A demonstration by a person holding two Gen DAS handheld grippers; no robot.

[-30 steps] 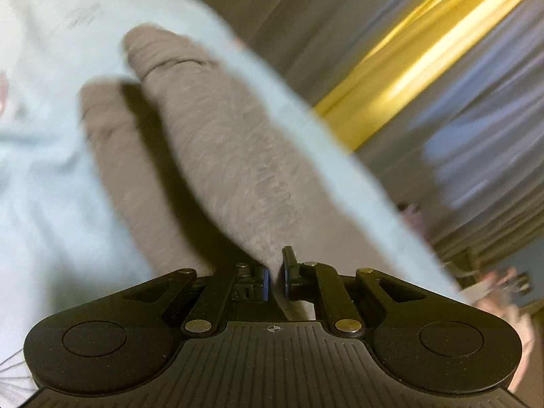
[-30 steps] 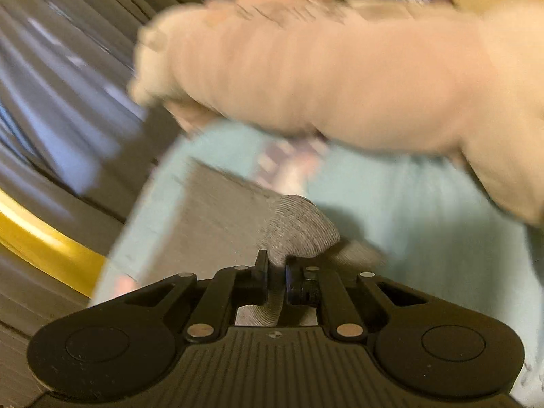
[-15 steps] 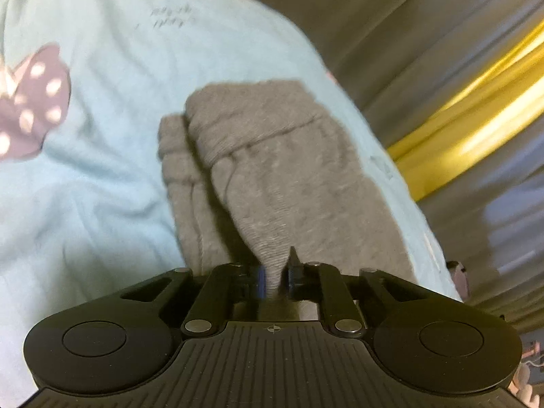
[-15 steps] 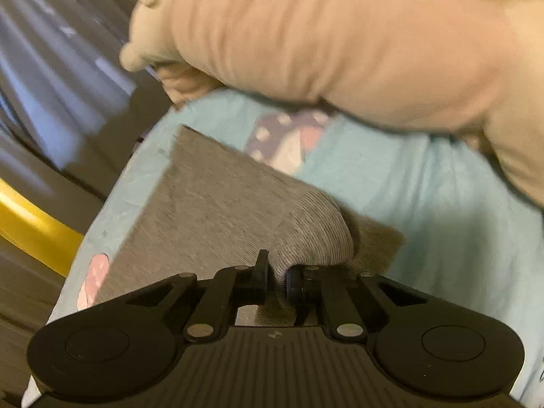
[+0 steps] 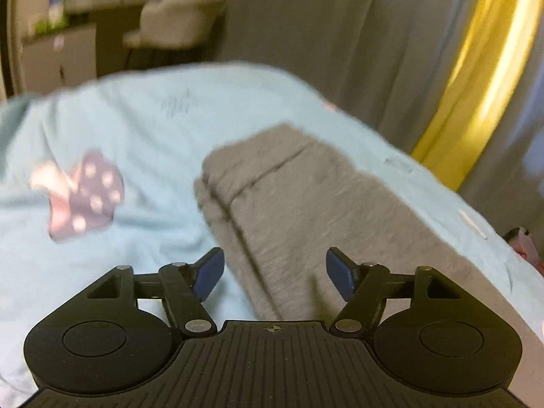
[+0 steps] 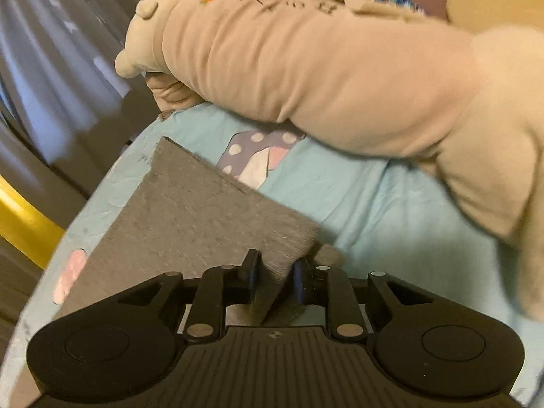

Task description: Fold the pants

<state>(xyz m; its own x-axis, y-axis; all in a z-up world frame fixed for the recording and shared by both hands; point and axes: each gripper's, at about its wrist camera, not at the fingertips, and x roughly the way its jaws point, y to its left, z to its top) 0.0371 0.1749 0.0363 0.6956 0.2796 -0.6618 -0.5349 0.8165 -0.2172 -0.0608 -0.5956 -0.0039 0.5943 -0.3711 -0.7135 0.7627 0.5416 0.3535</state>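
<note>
My left gripper (image 5: 272, 273): jaws have just been opening and stand wide, released, nothing pressed between them. The pants (image 5: 316, 204), grey and folded, lie flat on the blue bed (image 5: 136, 129) just ahead, near its edge. My right gripper (image 6: 273, 273): jaws have just been opening, now slightly parted, with a fold of the pants (image 6: 190, 217) between them; whether they grip it I cannot tell. A beige plush (image 6: 323, 78) lies beyond.

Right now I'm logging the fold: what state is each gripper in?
Left gripper: open, just released, holding nothing.
Right gripper: jaws just easing apart, grey knit pants between them.
</note>
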